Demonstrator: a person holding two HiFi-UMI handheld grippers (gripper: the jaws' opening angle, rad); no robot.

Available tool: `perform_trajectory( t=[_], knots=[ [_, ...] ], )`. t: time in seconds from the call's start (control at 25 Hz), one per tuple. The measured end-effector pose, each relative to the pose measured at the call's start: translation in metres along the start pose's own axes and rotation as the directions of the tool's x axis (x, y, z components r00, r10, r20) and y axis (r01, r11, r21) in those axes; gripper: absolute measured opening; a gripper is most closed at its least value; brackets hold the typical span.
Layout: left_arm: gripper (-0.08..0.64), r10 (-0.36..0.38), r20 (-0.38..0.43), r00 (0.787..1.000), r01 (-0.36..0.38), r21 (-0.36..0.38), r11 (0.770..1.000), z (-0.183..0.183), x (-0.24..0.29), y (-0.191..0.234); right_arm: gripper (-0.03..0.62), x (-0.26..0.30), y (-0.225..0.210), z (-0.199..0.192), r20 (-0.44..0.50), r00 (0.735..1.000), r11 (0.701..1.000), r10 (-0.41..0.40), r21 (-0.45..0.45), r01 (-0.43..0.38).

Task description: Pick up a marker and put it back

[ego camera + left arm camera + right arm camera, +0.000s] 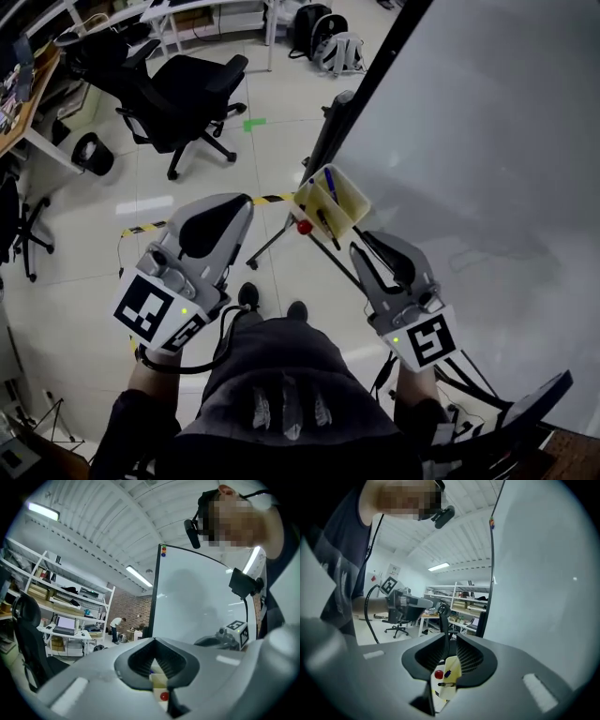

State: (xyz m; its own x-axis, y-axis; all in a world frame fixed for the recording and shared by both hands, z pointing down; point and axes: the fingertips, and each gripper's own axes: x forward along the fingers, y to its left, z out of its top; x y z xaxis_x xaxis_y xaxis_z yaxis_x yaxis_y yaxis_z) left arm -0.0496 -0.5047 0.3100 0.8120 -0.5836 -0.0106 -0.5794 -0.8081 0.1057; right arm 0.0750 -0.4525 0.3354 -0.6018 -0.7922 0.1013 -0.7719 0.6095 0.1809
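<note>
Marker count in the head view: one blue marker and one black marker. Both stand in one pale tray at the whiteboard edge, frame centre, likely kept there for easy reach, beside one red knob.

Left gripper view: the left gripper is clenched on nothing, with the tray low in frame.

Right gripper view: the right gripper is parted and empty, framing the tray, probably lining up a pick.

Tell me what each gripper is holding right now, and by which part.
Nothing is held. The right gripper is open and empty, the left gripper shut on nothing; the markers lie in the yellow tray.
</note>
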Motion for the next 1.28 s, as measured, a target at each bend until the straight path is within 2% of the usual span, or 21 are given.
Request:
perform_trajectory(
  t=[0.24,0.32,0.4,0.56,0.76,0.88,0.96,1.28],
  knots=[
    [0.006,-0.015,-0.029,0.999,0.014,-0.039,0.999,-0.017,0.011,0.002,0.138,0.008,0.012,-0.044,-0.053,0.998,0.999,0.031,-0.028,-0.033],
    [0.006,-0.015,-0.051,0.999,0.013,-0.041,0.999,-0.023,0.009,0.001,0.152,0.008,0.015,-0.072,-0.133,0.99,0.995,0.044,-0.081,-0.055],
    [0.006,-0.007,-0.064,0.998,0.004,-0.039,0.999,-0.027,0.006,0.001,0.156,0.007,0.016,-0.103,-0.233,0.971,0.986,0.053,-0.144,-0.088],
    [0.006,0.032,-0.07,0.997,-0.035,-0.042,0.998,-0.029,0.002,0.001,0.158,0.014,0.014,-0.132,-0.251,0.967,0.987,0.038,-0.141,-0.076],
    [0.006,0.073,-0.073,0.995,-0.075,-0.031,0.997,-0.029,-0.002,0.0,0.155,0.027,0.015,-0.133,-0.213,0.976,0.982,0.051,-0.165,-0.087],
    [0.006,0.084,-0.097,0.992,-0.087,-0.023,0.996,-0.035,-0.007,-0.001,0.108,0.03,0.014,-0.133,-0.225,0.973,0.977,0.045,-0.193,-0.09],
    [0.006,0.095,-0.103,0.99,-0.098,-0.024,0.995,-0.036,-0.01,0.0,0.037,0.032,0.012,-0.134,-0.226,0.974,0.975,0.033,-0.207,-0.081],
    [0.006,0.114,-0.098,0.989,-0.117,-0.026,0.993,-0.035,-0.009,0.006,0.041,0.041,0.007,-0.116,-0.196,0.98,0.978,0.041,-0.195,-0.08]
  ],
)
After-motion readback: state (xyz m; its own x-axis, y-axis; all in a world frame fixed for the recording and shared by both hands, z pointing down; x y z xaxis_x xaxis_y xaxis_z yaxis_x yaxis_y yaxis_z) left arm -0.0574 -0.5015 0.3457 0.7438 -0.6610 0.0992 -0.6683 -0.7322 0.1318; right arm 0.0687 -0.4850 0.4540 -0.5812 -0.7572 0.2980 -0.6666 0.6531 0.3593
